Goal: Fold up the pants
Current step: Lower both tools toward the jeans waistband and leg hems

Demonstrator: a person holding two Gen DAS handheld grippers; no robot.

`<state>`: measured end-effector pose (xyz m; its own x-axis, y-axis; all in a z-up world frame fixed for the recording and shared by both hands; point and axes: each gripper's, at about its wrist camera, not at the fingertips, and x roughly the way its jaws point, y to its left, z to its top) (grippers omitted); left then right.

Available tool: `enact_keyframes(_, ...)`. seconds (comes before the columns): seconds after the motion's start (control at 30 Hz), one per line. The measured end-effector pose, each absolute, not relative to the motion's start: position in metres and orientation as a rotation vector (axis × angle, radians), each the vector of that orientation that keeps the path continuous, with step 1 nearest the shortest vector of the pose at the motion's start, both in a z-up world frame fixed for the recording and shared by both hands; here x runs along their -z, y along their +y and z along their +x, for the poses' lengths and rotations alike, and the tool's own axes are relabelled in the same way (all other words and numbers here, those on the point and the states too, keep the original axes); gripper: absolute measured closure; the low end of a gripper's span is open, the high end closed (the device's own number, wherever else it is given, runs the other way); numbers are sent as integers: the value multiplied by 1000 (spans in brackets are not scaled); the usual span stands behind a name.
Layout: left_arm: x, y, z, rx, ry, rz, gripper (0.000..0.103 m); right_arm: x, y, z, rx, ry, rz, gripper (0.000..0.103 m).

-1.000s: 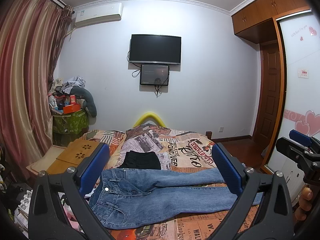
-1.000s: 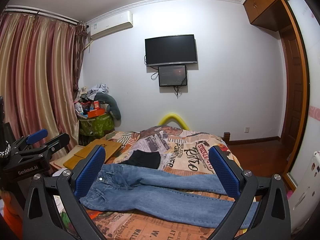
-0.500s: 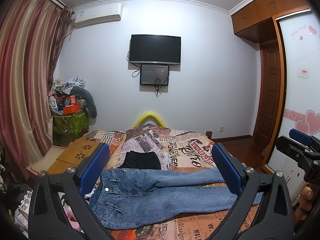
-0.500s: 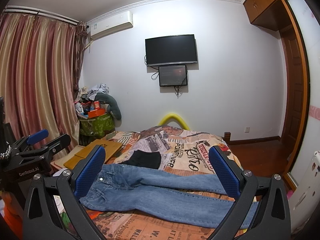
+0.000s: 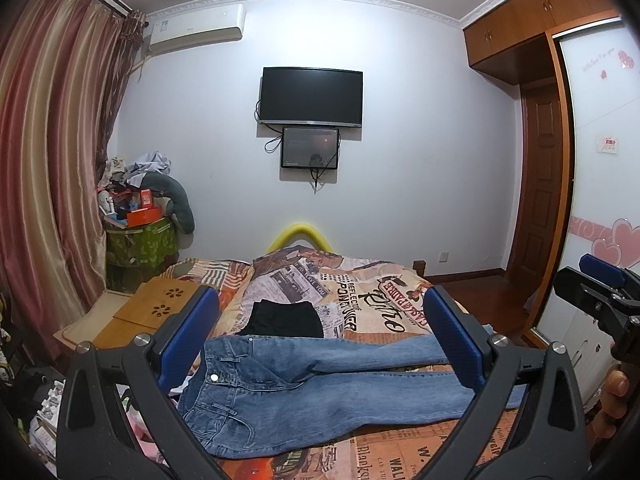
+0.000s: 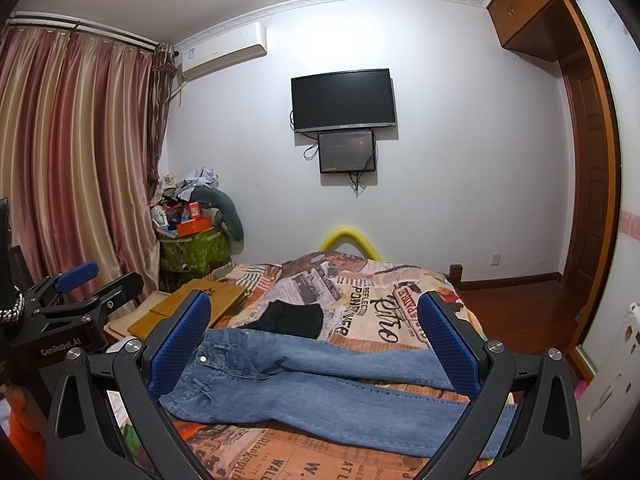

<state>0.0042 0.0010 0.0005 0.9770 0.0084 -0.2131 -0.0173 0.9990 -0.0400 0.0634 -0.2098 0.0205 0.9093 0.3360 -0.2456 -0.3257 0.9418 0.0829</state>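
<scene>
Blue jeans (image 5: 320, 384) lie flat across the near part of the bed, waist to the left, legs running right; they also show in the right wrist view (image 6: 320, 384). My left gripper (image 5: 320, 340) is open and empty, held above and in front of the jeans. My right gripper (image 6: 316, 340) is open and empty too, at about the same height. Each gripper shows at the edge of the other's view: the right one (image 5: 600, 300) and the left one (image 6: 80, 300).
A folded black garment (image 5: 284, 318) lies on the newspaper-print bedspread (image 5: 360, 300) behind the jeans. A wooden lap desk (image 5: 160, 308) sits at the bed's left. A cluttered green bin (image 5: 140, 240), curtains, a wall TV (image 5: 311, 96) and a wardrobe (image 5: 592, 200) surround the bed.
</scene>
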Motion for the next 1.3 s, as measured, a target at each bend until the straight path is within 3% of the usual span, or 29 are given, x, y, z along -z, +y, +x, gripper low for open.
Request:
enact_keyframes(0.57,29,30,84,-32,308,-37,0,13,-199,126,-309,377,-11,0)
enact_keyframes(1.3,175,180,312,-228,638,-126,0,129,-198,316,-340,685,-159,0)
